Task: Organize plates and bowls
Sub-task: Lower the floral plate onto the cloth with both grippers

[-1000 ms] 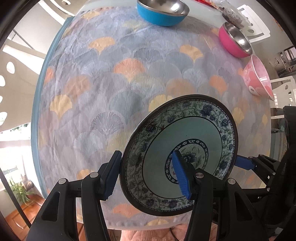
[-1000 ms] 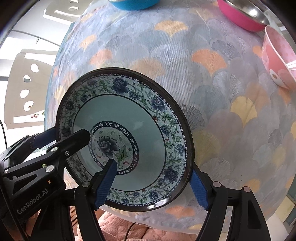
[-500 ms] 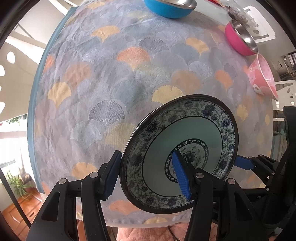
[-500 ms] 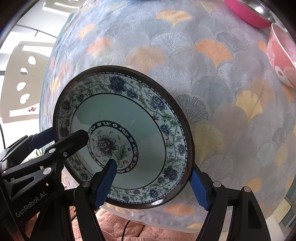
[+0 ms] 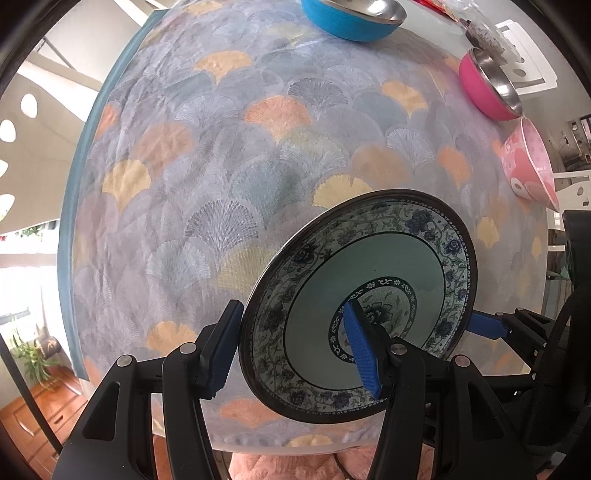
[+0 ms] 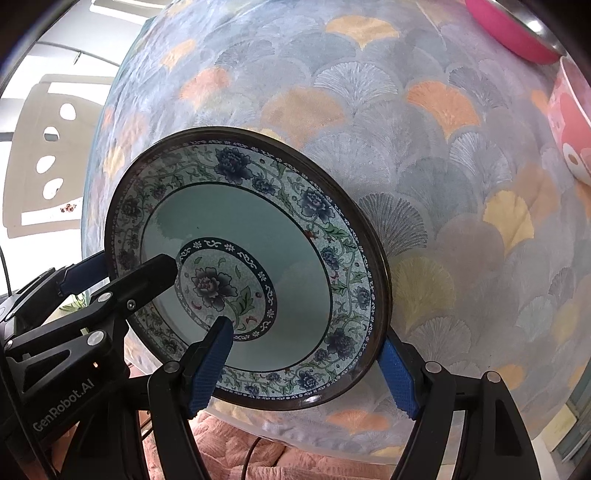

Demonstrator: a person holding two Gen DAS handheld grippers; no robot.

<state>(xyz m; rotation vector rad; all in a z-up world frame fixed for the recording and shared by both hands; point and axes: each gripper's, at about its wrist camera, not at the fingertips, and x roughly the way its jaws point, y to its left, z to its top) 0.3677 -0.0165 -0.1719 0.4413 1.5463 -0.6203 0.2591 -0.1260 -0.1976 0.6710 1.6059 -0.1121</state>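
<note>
Black plastic on the left gripper [image 6: 110, 273] carries white lettering, "GenRobot.AI", readable in the right wrist view. Both tools clamp one round, glossy plate [image 5: 360, 306]: dark rim, blue-and-green floral band, pale celadon well, peony medallion at the centre. Ribbed blue pads press its opposite edges; the right gripper [image 6: 304, 369] has one finger inside the well, one under the rim. It is held tilted above the woven, fan-patterned tablecloth [image 5: 221, 184]. Far off sit a blue steel-lined bowl [image 5: 351, 18], a pink steel-lined bowl [image 5: 484, 88] and a pale pink bowl [image 5: 528, 166]
</note>
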